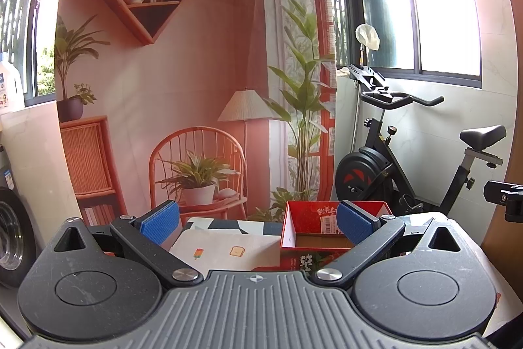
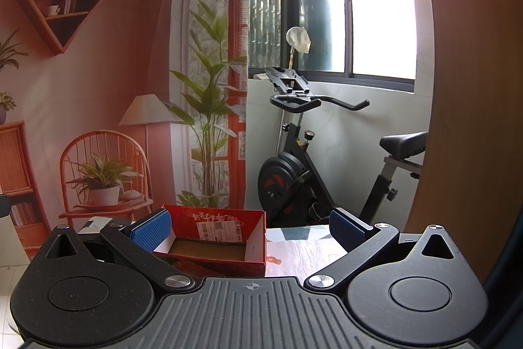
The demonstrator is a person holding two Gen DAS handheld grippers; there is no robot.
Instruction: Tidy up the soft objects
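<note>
Between the two pairs of tongs stands the red cardboard box (image 1: 315, 233), open at the top, on a desk (image 1: 228, 246) covered with a printed cloth. No soft object shows in either view, so I cannot tell where the things to be organized lie; they may be low, under the cameras' edge. The box looks empty as far as its brown floor is visible, and I judge it to be the place where the soft things should go.

The left tongs (image 1: 258, 221) are released, the blue pads wide apart, with nothing between them. From them the box lies ahead and to the right, partly behind the right pad. The right tongs (image 2: 250, 226) are released too and hold nothing. From them the box (image 2: 212, 239) lies ahead and to the left, partly behind the left pad. So the box sits between both hands. Its long axis seems to run across the desk, from side to side, though the fisheye bends it. Which hand is nearer I cannot say surely.

The left view shows a pale mat (image 1: 225, 249) with small pictures beside the box, hidden in the right view. The right view shows more of the box's inner wall with its label, and bare cloth to its right.
</note>
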